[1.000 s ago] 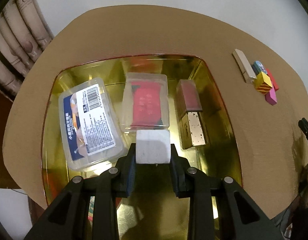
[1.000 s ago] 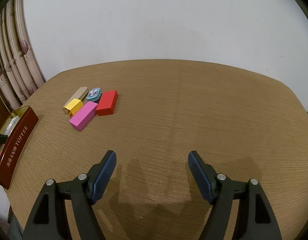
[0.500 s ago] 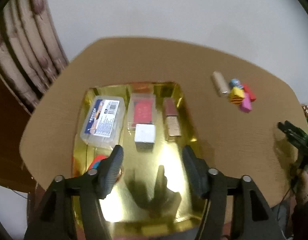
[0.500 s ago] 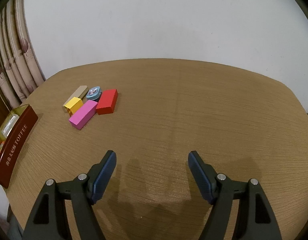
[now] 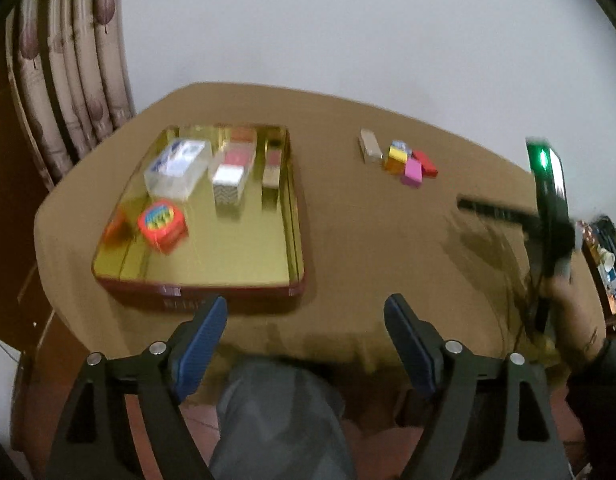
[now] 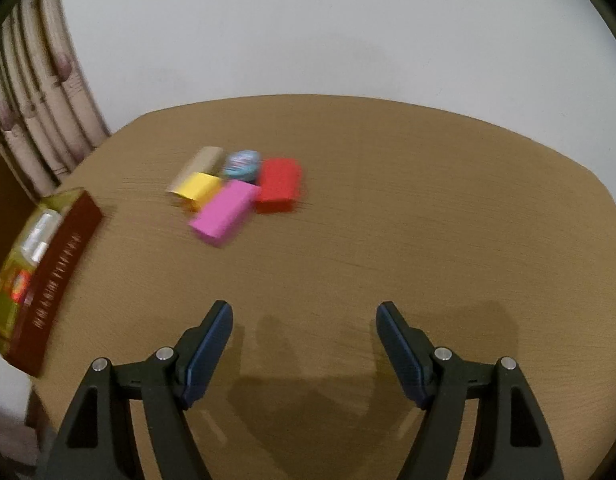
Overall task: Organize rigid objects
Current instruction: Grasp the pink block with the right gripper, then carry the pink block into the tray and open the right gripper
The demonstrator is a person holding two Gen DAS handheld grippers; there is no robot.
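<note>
Left gripper [image 5: 306, 310] fingers wide apart, empty, above table's [image 5: 367, 240] near edge. Right gripper [image 6: 304, 316] likewise spread, empty, over the table.

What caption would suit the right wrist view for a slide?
Open right claw above the wooden table, facing a cluster of small colourful boxes; gold tin at left edge.

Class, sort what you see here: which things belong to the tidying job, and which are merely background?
Belong to the job:
gold tin
white box
pink block
red block
yellow block
tan block
blue tin

Just background:
curtain
table
</note>
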